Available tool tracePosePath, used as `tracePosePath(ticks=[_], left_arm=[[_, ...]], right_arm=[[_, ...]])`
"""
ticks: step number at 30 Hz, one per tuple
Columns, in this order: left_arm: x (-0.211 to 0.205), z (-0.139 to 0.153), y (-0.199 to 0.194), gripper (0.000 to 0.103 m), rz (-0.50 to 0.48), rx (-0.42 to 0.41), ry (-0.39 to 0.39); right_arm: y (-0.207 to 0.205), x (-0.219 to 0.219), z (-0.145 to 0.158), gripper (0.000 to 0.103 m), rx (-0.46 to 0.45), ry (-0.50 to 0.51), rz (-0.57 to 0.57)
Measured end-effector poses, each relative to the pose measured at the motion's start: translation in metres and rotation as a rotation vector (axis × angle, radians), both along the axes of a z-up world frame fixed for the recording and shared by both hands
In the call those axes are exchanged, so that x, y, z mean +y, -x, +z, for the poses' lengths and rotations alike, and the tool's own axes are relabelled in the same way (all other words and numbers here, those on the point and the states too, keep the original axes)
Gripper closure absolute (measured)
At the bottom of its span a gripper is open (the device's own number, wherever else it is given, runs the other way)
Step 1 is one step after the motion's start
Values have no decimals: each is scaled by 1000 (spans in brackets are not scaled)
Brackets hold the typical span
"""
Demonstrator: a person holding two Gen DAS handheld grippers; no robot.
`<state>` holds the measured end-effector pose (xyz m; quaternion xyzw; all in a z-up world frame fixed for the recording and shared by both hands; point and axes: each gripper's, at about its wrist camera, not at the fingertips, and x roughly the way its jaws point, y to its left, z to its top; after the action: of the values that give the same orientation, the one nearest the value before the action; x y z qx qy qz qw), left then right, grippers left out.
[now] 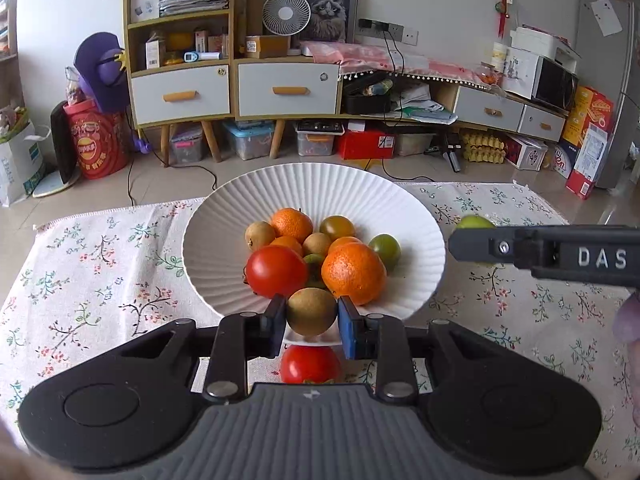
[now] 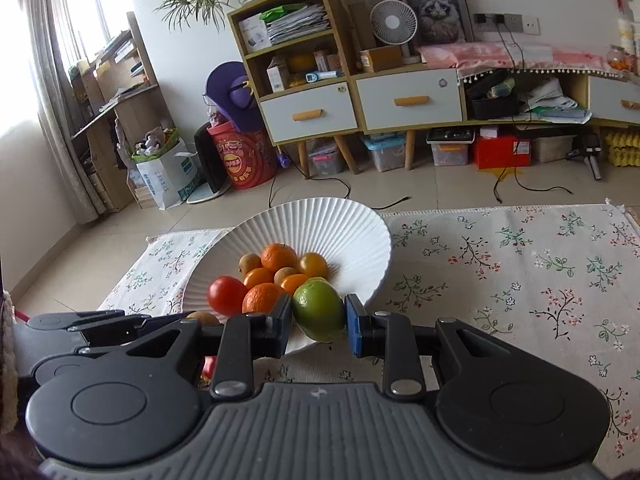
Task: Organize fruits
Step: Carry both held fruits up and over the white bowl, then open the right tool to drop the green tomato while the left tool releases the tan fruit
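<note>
The left gripper (image 1: 311,322) is pinching a brown kiwi (image 1: 311,311) at the white bowl's (image 1: 224,216) near rim; the right gripper (image 2: 318,320) is pinching a green lime (image 2: 319,310) beside it.

Left wrist camera is looking forward along its fingers from close above the near rim of the white bowl (image 1: 316,184), which is sitting at 12 o'clock; right gripper (image 1: 560,256) is intruding at 3 o'clock. Right wrist camera is facing the same way, bowl (image 2: 320,220) at 11 o'clock. Both views are sharing the bowl, floral cloth (image 1: 100,264) (image 2: 520,260) and cabinet (image 1: 180,52) (image 2: 304,72).
</note>
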<state>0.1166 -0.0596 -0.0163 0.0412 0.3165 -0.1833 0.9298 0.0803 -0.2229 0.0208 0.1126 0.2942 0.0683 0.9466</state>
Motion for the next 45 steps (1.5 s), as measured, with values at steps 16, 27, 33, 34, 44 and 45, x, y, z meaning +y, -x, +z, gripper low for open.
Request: tracePosePath(ticks=[16,27,33,34,44,45], left_arm=[[-4,-11,-16,82,-28,29,37],[-8,-17,-25,82,-29,12,37],[-5,-16,-28,81,-37,17,54],[-5,-15,-27,81,-38,19,55],[5,-7,-24,78,-51,9,66],[5,-7,-23,77,-51,9,62]], right_arm=[[-46,-4,-11,78,39,4,-2],[-61,-3,-14,78,22,12,0],[-67,-8,-17,78,22,-11,-14],[-67,-9,-18,78,20,-16,-15],[-59,-12,-14,78,45,-48,26],[-59,-11,-14,78,50,-42,33]])
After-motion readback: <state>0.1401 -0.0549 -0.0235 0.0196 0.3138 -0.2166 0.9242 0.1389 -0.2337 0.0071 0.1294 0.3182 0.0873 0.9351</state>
